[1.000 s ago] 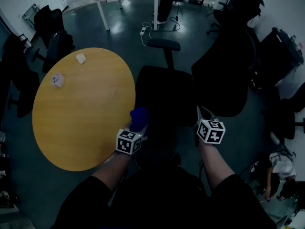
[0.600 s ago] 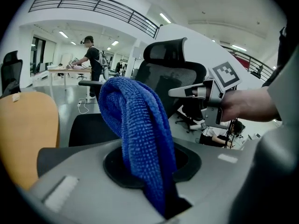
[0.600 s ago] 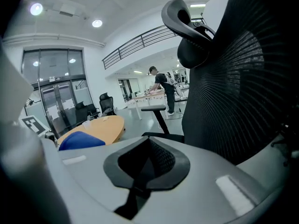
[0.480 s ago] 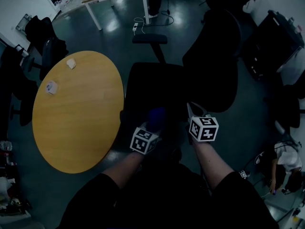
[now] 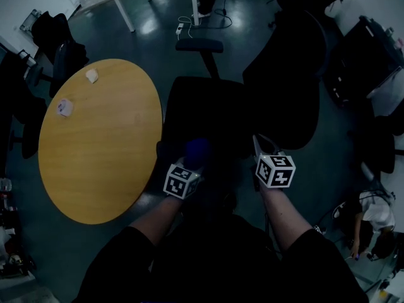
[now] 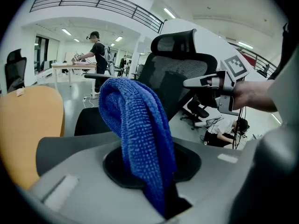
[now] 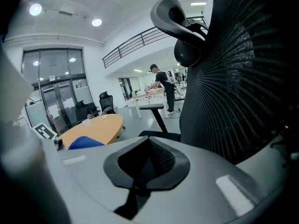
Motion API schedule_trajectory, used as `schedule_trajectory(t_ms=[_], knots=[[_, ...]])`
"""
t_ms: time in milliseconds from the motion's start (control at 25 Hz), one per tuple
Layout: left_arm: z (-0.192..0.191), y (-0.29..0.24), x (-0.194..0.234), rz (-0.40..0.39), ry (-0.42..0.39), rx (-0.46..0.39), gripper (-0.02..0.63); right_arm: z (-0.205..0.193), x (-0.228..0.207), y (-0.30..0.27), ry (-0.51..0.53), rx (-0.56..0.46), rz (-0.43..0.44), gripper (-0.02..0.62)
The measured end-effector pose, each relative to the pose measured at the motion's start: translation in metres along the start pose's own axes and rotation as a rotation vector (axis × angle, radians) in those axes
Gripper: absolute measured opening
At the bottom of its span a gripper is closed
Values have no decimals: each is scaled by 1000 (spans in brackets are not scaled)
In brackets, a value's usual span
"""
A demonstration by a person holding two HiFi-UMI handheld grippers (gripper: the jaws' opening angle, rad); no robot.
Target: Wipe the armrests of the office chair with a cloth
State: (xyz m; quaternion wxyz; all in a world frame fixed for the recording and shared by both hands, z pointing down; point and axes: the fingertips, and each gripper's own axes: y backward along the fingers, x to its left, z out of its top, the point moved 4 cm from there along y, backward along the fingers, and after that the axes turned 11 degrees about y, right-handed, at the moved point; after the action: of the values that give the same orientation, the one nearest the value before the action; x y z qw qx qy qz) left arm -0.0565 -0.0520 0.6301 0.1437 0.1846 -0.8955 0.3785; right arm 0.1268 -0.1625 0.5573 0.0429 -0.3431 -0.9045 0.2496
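Two grippers hovering low over office chair. Left gripper coming off round table edge, swinging over seat, then easing back toward dark pad, likely near armrest. Its jaws clamping blue cloth. Right gripper barely shifting, jaws together on nothing. Judging: cloth lining up for first wipe, contact not yet showing. Cloth pointing forward, away from person, long axis running along jaws, free end folding over. Far armrest lying crosswise on post, waiting.
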Motion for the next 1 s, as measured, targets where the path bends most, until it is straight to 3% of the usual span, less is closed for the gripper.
schedule_trajectory(t_ms=[320, 1000], knots=[[-6, 40, 51, 62, 28, -14, 109, 0, -4, -1, -9, 11, -52, 5], [-20, 103, 140, 97, -51, -22, 109, -11, 10, 24, 13, 74, -212, 5]])
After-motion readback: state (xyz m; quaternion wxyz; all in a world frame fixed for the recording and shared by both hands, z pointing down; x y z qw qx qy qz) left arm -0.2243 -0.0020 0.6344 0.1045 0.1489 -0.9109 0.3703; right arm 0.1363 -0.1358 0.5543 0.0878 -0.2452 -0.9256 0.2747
